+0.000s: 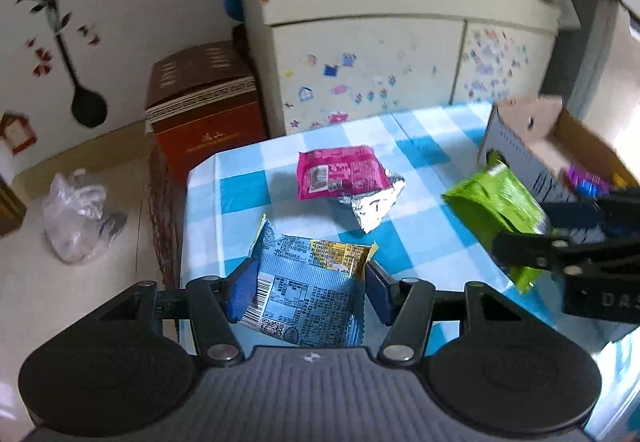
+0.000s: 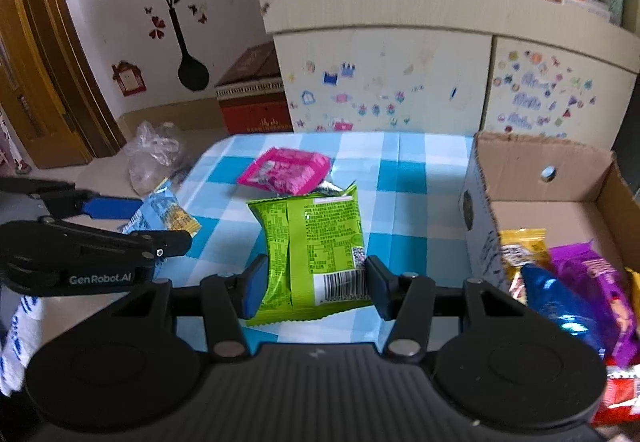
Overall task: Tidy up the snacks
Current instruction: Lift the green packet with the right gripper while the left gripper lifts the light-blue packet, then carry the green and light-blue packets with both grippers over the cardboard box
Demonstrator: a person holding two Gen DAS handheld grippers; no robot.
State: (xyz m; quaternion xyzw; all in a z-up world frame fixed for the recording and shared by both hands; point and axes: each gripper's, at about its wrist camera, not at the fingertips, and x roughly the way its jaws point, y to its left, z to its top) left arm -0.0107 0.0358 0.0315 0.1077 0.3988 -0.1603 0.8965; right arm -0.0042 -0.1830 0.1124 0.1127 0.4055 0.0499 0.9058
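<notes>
Right now my left gripper (image 1: 307, 290) is clamped on the blue snack packet (image 1: 308, 294). My right gripper (image 2: 313, 288) pinches the green packet (image 2: 312, 254), the cardboard box (image 2: 536, 170) at right.

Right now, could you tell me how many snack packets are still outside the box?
3: a blue packet in the left gripper, a green one in the right gripper, a pink one on the table.

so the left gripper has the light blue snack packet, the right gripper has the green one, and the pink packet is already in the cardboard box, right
Not quite. The pink foil snack packet is not in the open brown cardboard box; it lies on the blue and white checked tablecloth, as the right wrist view shows. The rest holds: the left gripper grips the light blue printed snack packet, and the right gripper grips the green foil snack packet.
</notes>
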